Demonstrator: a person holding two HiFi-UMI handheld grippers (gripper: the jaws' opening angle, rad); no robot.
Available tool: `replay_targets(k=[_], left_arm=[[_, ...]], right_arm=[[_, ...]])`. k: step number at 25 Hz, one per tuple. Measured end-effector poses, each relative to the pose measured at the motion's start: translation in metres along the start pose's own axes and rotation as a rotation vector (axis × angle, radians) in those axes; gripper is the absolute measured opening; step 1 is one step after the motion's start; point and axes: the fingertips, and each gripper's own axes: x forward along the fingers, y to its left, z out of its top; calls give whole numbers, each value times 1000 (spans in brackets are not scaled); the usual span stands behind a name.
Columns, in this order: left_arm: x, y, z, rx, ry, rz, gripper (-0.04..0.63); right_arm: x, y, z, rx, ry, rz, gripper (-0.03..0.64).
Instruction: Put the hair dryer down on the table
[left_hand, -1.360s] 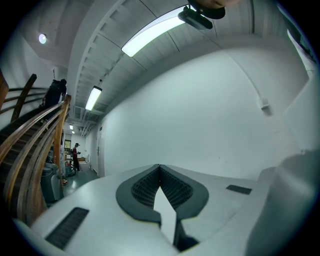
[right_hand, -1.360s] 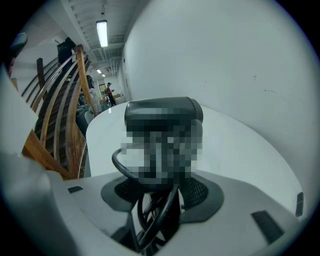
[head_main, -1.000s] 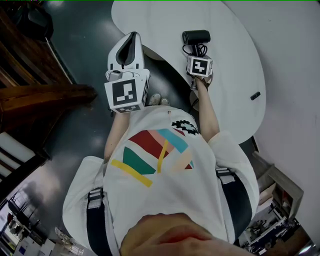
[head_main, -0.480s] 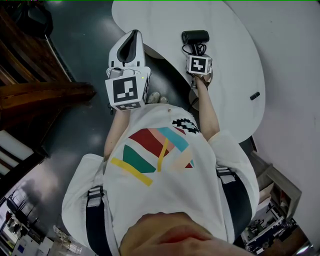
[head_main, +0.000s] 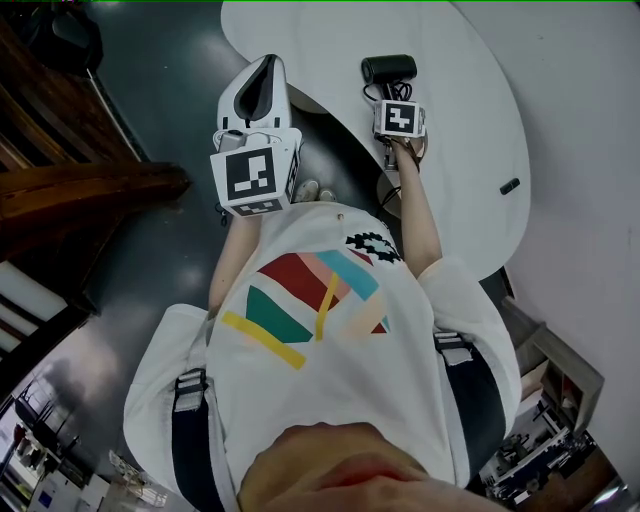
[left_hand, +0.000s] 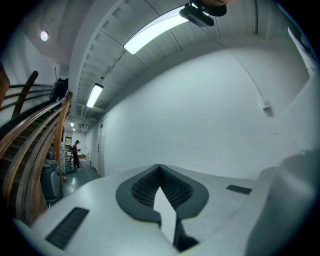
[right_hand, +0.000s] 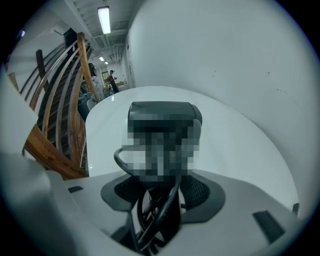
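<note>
Over table (head_main: 470, 120), right claw (right_hand: 159, 192) pinches black corded hair dryer (head_main: 390, 68); left claw (left_hand: 160, 170) closed.

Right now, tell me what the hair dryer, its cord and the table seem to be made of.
The hair dryer is likely hard plastic with a matte black finish: its barrel is smooth and moulded, with only a dull sheen. The cord is probably rubber or PVC sheathing in slightly glossy black, and it bends in loose loops. The table has a smooth white top, perhaps laminate or painted board: it looks even and seamless, and its core is not visible.

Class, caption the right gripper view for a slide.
Right claw grips the black hair dryer and cord over white table.
</note>
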Motion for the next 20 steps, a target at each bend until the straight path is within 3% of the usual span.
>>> replay_targets(k=[6,11,20], left_arm=[[-3,-1,0,-8,-3,-8,14],[-3,-3,0,-11,-7,-19,14],[3,-5,0,-16,-13,-44,14]], right_arm=[[2,6,1,-14,-6,23,227],[-13,12,5,34,-11,42,277],[-27,15,9,42,-51,64,279]])
